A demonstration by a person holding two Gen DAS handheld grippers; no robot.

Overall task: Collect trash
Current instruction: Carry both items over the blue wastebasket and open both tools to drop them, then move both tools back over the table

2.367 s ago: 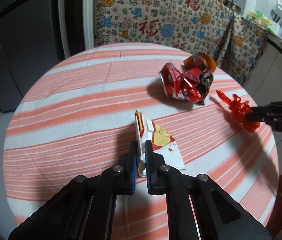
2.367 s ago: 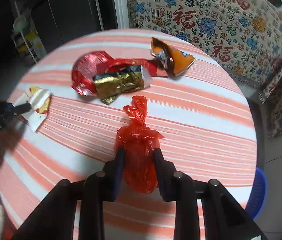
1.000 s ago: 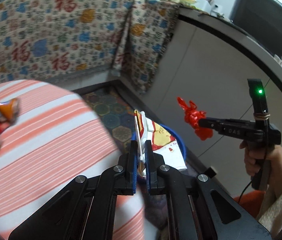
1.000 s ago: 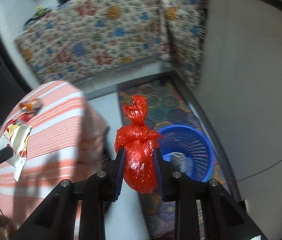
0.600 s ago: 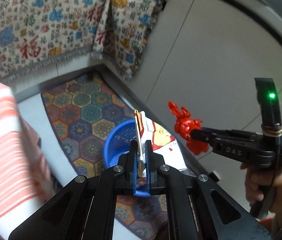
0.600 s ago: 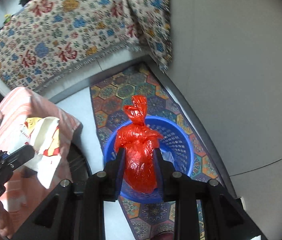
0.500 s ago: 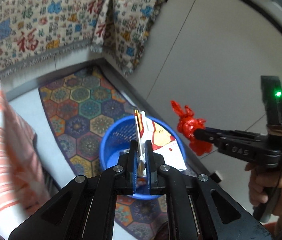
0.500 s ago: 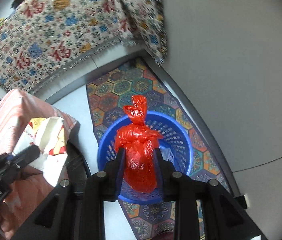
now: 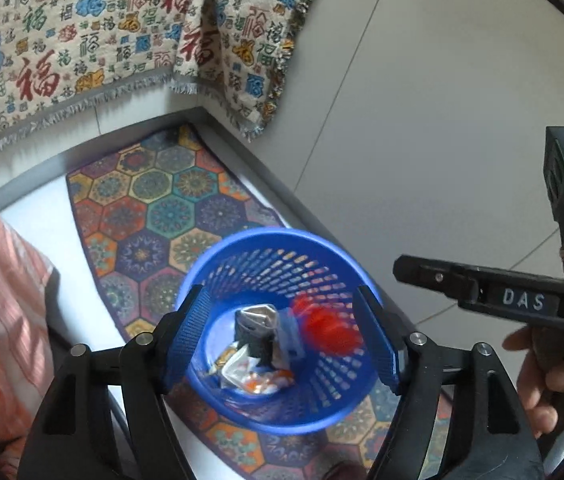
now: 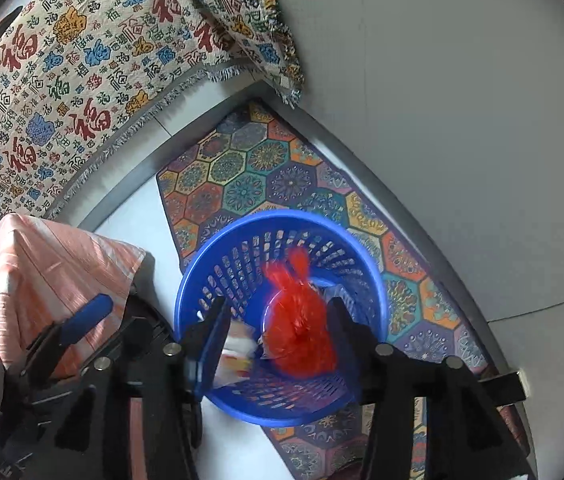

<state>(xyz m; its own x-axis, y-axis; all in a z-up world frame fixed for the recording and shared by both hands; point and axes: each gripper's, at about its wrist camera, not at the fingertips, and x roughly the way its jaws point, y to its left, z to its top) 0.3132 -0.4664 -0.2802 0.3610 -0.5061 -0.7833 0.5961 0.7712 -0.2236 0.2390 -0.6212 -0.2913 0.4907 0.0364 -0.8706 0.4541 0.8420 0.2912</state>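
Both grippers, left (image 9: 282, 340) and right (image 10: 277, 340), are held open and empty above the blue basket (image 9: 217, 268), where the red bag (image 10: 298, 332) is seen at frame centre between the right fingers.

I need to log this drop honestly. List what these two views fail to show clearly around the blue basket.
- Red bag: motion-blurred in both wrist views; whether it has settled is unclear.
- White wrapper: right wrist view, blurred and partly hidden by the right gripper finger.
- Blue basket: its near rim is covered by the left gripper in the left wrist view.
- Striped table: cut off at the frame edge; its top is unseen.
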